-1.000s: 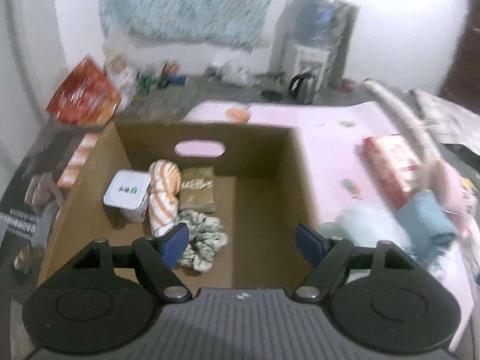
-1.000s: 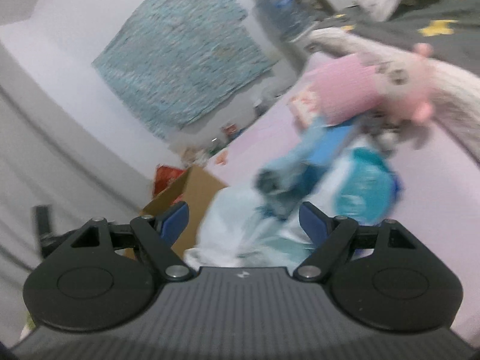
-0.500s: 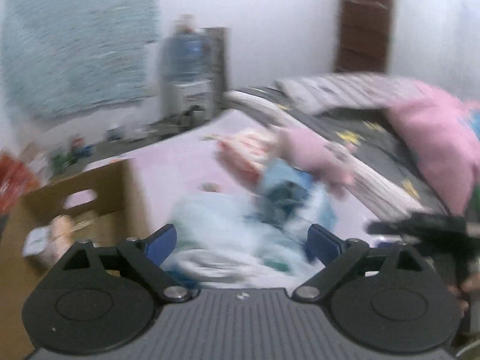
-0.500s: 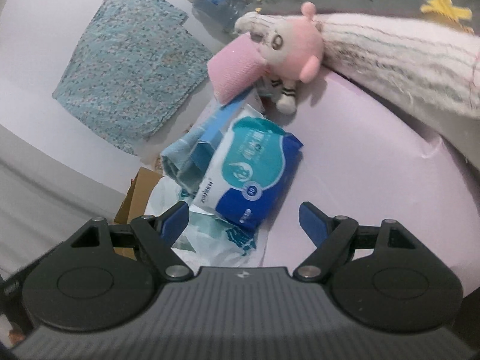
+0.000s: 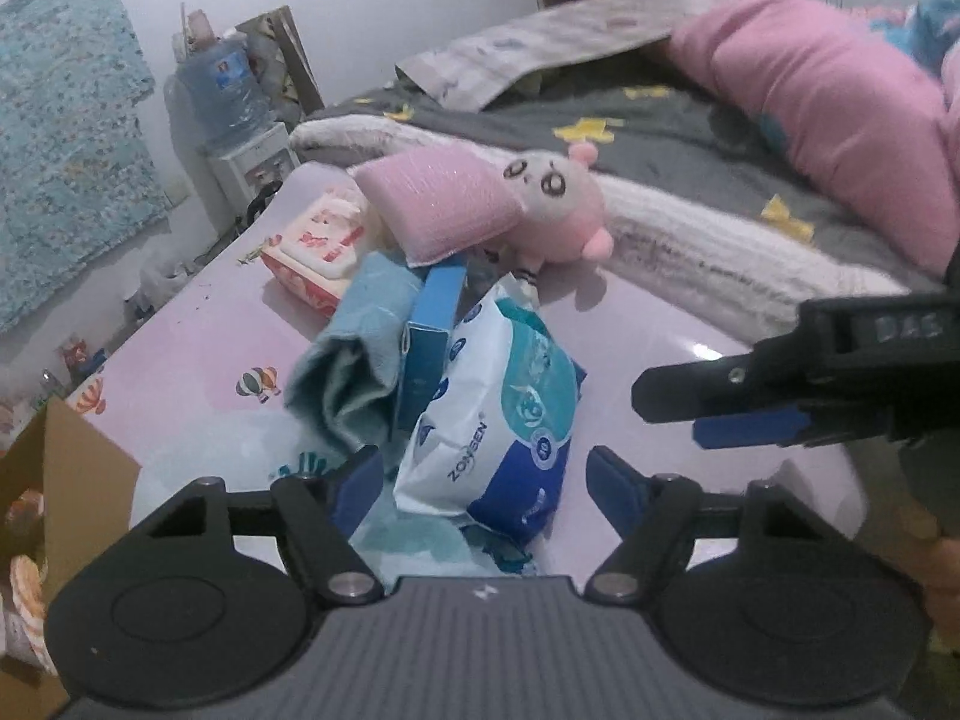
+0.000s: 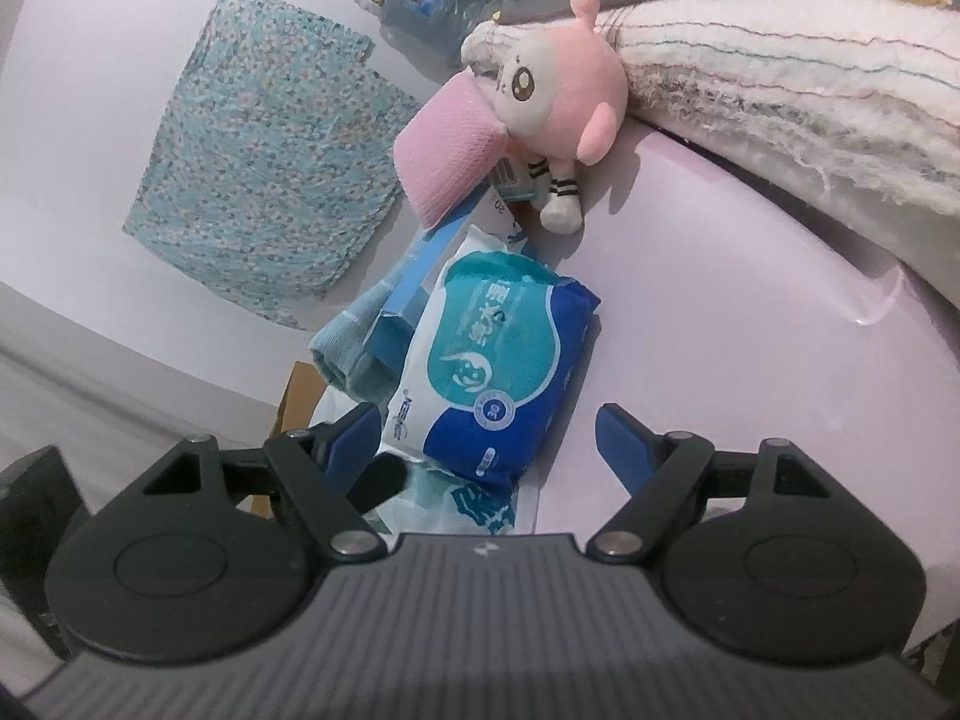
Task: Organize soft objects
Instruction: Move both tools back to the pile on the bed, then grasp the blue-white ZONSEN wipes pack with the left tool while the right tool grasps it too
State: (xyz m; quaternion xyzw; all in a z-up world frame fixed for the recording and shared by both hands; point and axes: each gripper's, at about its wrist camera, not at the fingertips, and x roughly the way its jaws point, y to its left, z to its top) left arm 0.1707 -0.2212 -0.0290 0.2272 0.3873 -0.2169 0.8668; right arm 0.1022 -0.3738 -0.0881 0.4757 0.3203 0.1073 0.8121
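Observation:
A pile lies on the pink table: a blue and white wipes pack, a folded light blue towel, a blue box, a pink sponge and a pink plush doll. My left gripper is open, its fingers either side of the wipes pack's near end. My right gripper is open over the same wipes pack; it also shows in the left wrist view at the right. The plush doll leans on the pink sponge.
A cardboard box with soft items inside stands at the left table edge. A red wipes pack lies behind the pile. A bed with a white blanket and pink pillow borders the table on the right.
My left gripper swung right from over the cardboard box to the pile on the table. My right gripper moved closer to the wipes pack. Both stayed open.

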